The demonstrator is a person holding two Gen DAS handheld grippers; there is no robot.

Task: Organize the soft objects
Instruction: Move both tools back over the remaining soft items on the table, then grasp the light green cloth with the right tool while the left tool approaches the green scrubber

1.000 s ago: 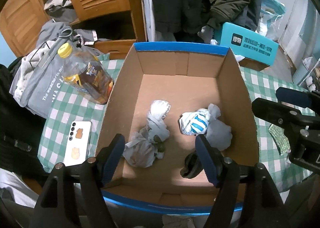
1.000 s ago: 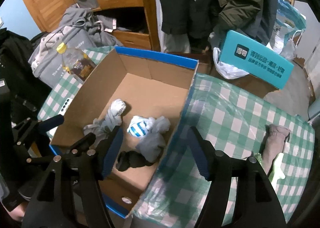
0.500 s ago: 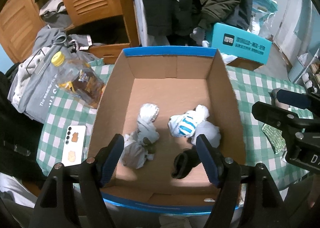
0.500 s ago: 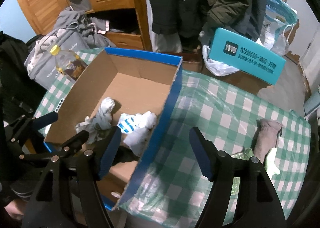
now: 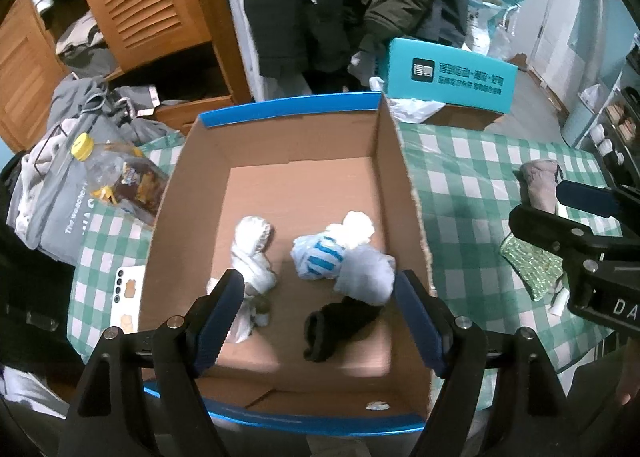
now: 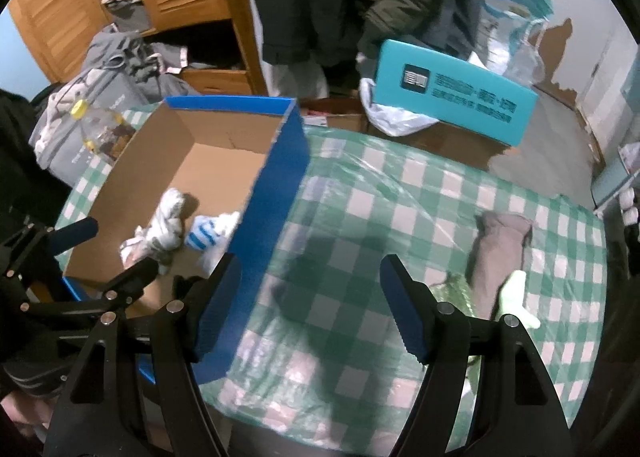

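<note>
An open cardboard box (image 5: 392,161) with blue edges sits on the checked table and holds a knotted grey-white sock bundle (image 5: 252,253), a blue-striped white bundle (image 5: 320,257) beside a grey sock (image 5: 366,273), and a black sock (image 5: 336,325). My left gripper (image 5: 320,309) is open and empty above the box's near end. My right gripper (image 6: 310,301) is open and empty over the table, right of the box (image 6: 276,185). A brown-grey sock (image 6: 500,253), a pale green piece (image 6: 514,297) and a green patterned piece (image 5: 528,261) lie on the cloth at the right.
A bottle with a yellow cap (image 5: 116,173) and a white phone (image 5: 126,297) lie left of the box. A grey clothes pile (image 5: 52,193) is at the far left. A teal box (image 6: 452,101) and hanging coats stand behind the table.
Both grippers have pulled back and swung right. The right gripper moved from over the box to over the tablecloth, toward the loose socks. Nothing was gripped.
</note>
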